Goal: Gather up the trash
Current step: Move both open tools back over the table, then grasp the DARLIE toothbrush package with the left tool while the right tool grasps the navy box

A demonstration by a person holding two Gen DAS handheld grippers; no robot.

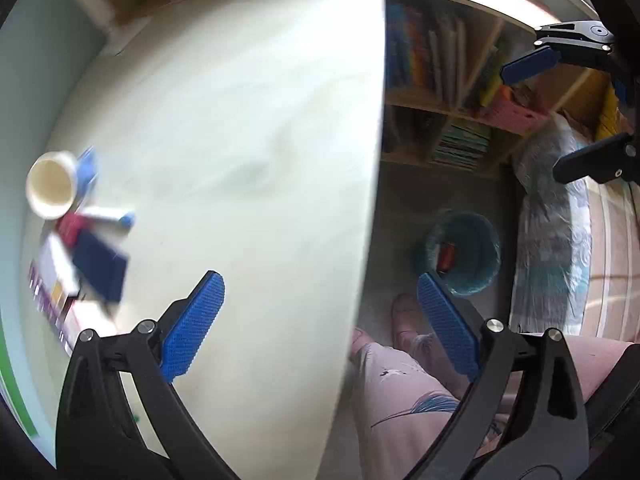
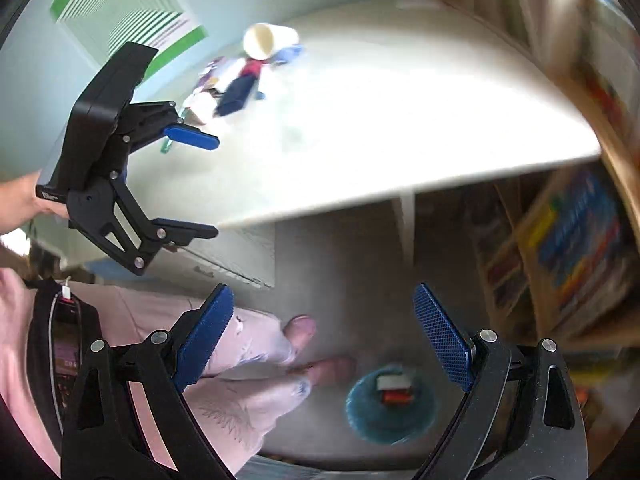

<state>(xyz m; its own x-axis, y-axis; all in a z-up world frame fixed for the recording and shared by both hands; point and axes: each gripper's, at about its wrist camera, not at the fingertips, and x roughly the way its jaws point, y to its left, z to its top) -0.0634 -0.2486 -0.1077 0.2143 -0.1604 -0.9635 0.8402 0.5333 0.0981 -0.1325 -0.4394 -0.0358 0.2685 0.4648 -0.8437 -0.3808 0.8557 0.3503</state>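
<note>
My left gripper (image 1: 320,300) is spread wide and holds nothing, hanging over the near edge of the surface (image 1: 240,120); my right gripper (image 2: 324,320) is just as wide and just as empty, aimed at the floor beside my legs. Largest first: the pale surface is mostly bare, with what is left of the trash bunched in one pile at its far side by the wall. Below, on the floor near my feet, stands the blue-lined bin (image 2: 390,410), and I can see a red and white piece (image 2: 394,390) already lying in it. Back on the surface, the pile holds a dark blue flat box (image 1: 100,270), a printed carton (image 1: 52,284), a paper cup (image 1: 52,184) on its side, and a few small blurred scraps. I judge the job begun but mostly ahead: one piece binned, the pile untouched.
</note>
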